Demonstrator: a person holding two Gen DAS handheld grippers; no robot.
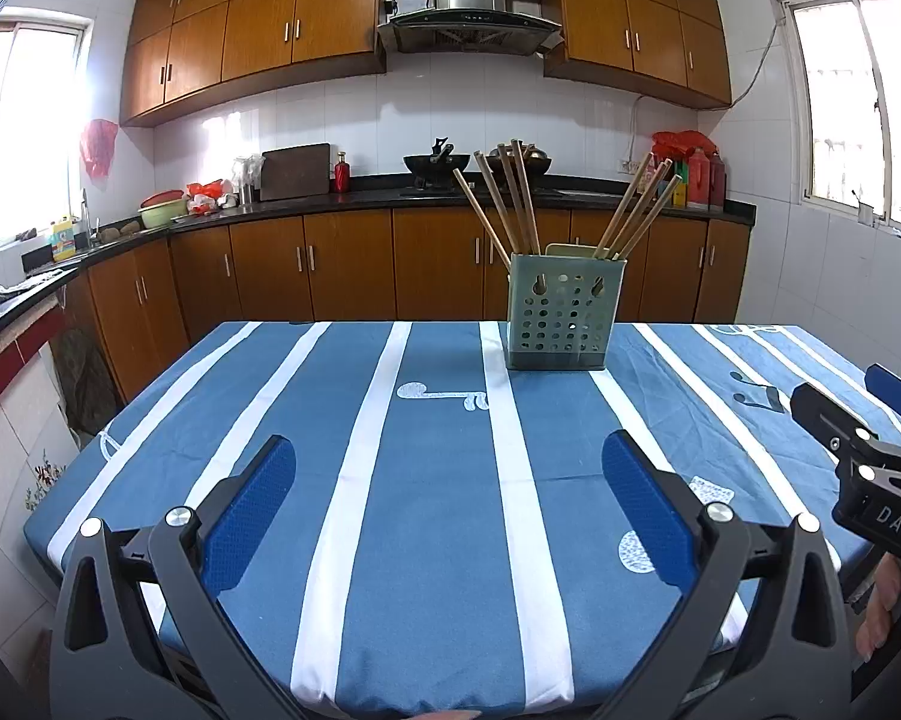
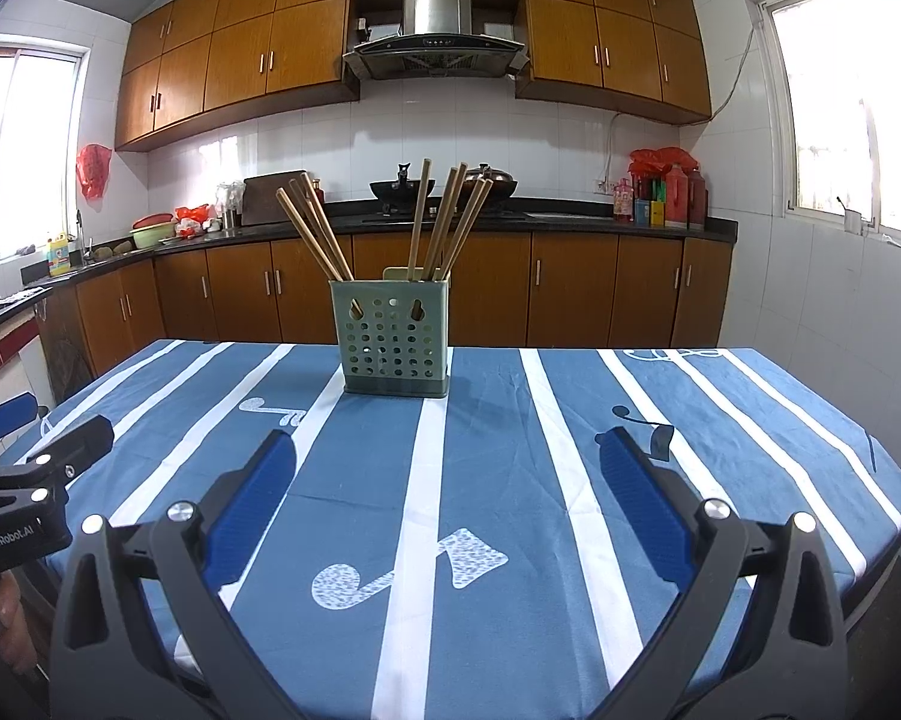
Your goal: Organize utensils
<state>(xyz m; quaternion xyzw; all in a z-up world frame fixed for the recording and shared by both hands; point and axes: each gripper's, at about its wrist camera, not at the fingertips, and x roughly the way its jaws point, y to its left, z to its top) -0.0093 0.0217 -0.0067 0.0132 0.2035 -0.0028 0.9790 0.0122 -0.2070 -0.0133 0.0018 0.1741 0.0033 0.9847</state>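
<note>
A pale green perforated utensil holder (image 1: 557,317) stands upright near the far edge of the table; it also shows in the right wrist view (image 2: 394,342). Several wooden chopsticks (image 1: 513,204) lean out of it in two bunches, seen too from the right wrist (image 2: 444,219). My left gripper (image 1: 449,467) is open and empty, low over the near part of the table, well short of the holder. My right gripper (image 2: 449,462) is open and empty, beside it to the right. Each gripper shows at the edge of the other's view, the right one (image 1: 837,405) and the left one (image 2: 39,429).
The table carries a blue cloth with white stripes (image 1: 426,480). Behind it run a dark kitchen counter (image 1: 330,199) with wooden cabinets, woks on a stove (image 1: 435,165), red bottles (image 1: 702,180) and a sink area at the left. Windows flank both sides.
</note>
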